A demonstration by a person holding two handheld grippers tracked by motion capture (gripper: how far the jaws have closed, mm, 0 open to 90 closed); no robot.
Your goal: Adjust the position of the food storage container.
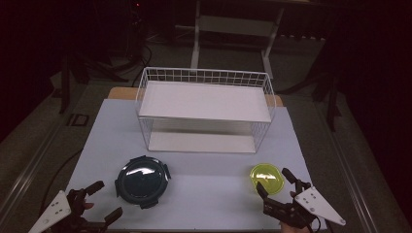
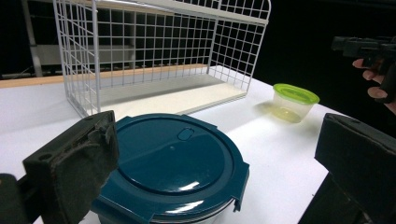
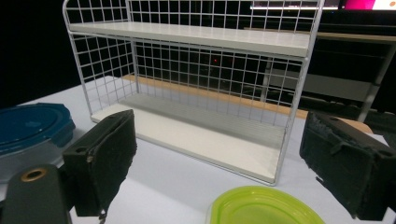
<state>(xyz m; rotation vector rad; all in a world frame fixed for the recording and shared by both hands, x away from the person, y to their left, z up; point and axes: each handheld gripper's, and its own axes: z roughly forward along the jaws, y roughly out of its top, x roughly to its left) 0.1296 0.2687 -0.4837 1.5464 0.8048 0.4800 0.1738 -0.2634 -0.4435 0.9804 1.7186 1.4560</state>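
The teal-lidded container (image 1: 142, 181) sits on the worktop (image 1: 209, 194) near your side, left of centre, just ahead and to the right of your left tool (image 1: 99, 201), whose jaws stand released with nothing between them. In the left gripper view the round lid (image 2: 175, 161) lies straight ahead, between and beyond the jaw tips, so your left hand is plainly the nearer one. The small green-lidded tub (image 1: 266, 178) rests on the right, just ahead of your right tool (image 1: 276, 183), also released and empty. Behind both stands the white wire rack (image 1: 204, 109), its two shelves bare, well apart from either container.
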